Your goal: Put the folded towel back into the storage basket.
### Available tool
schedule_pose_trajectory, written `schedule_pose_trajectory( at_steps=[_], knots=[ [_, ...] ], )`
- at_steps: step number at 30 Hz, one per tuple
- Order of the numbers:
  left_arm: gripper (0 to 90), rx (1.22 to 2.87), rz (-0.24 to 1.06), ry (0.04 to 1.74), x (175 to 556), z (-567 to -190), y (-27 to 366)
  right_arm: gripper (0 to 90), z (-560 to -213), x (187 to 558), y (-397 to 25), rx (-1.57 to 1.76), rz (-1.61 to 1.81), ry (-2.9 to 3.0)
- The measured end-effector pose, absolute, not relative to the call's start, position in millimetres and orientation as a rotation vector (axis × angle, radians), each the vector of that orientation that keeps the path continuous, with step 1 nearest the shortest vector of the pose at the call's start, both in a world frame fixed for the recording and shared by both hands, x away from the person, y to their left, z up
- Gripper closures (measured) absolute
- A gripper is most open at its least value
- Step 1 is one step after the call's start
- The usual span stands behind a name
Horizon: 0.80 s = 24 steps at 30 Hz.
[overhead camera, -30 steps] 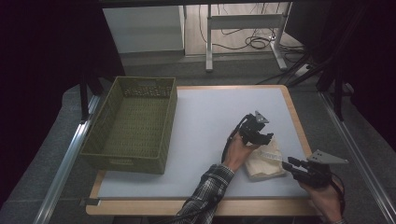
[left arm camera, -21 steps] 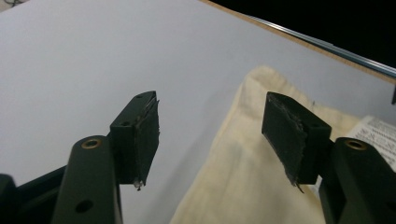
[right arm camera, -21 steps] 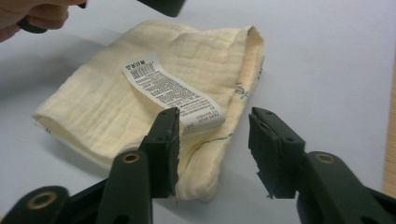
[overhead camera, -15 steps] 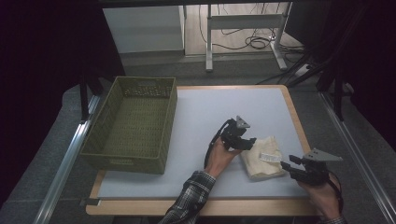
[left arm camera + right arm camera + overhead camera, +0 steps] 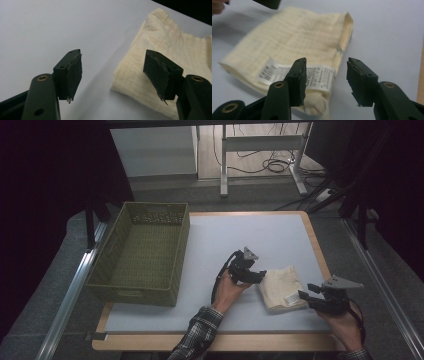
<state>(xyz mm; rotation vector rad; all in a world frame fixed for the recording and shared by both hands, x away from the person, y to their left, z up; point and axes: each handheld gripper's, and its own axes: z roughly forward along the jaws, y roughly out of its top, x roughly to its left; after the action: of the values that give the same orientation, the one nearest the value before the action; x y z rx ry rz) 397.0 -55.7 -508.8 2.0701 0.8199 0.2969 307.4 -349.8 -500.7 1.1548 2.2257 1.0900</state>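
Observation:
A folded cream cloth (image 5: pixel 282 287) with a white printed label lies on the white table near the front right. My left gripper (image 5: pixel 258 276) sits at the cloth's left edge, open and empty; in the left gripper view the cloth (image 5: pixel 172 62) lies just ahead between and beyond the jaws. My right gripper (image 5: pixel 306 297) rests at the cloth's front right corner, open. In the right gripper view its jaws frame the cloth's (image 5: pixel 297 47) near corner, with the label (image 5: pixel 312 75) right behind the left jaw.
A green woven basket (image 5: pixel 142 252) stands on the table's left side, nothing showing inside it. The table's wooden rim (image 5: pixel 320 252) runs close to the cloth's right. Desk legs and cables (image 5: pixel 265 160) lie on the floor beyond.
My left gripper has swung from on top of the cloth to its left edge and lower. My right gripper has crept slightly closer to the cloth's corner.

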Motion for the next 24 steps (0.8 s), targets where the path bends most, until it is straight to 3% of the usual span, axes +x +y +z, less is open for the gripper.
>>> schedule_pose_trajectory(
  at_steps=[11, 17, 19, 22, 24],
  knots=[
    [34.6, 2.158, 0.323, 0.888, 405, -529, -57, 49.0, -522, 304, -362, 1.229, 1.081, 2.267],
    [42.7, 2.158, 0.279, 0.855, 404, -533, -59, 48.4, -522, 305, -357, 1.27, 1.064, 2.275],
    [46.6, 2.14, 0.257, 0.861, 404, -534, -59, 54.1, -522, 304, -356, 1.279, 1.053, 2.276],
    [52.1, 2.127, 0.237, 0.86, 403, -536, -58, 73.9, -522, 302, -355, 1.313, 1.105, 2.304],
    [57.6, 2.132, 0.218, 0.862, 403, -535, -58, 79.4, -522, 302, -355, 1.354, 1.143, 2.317]
  ],
)
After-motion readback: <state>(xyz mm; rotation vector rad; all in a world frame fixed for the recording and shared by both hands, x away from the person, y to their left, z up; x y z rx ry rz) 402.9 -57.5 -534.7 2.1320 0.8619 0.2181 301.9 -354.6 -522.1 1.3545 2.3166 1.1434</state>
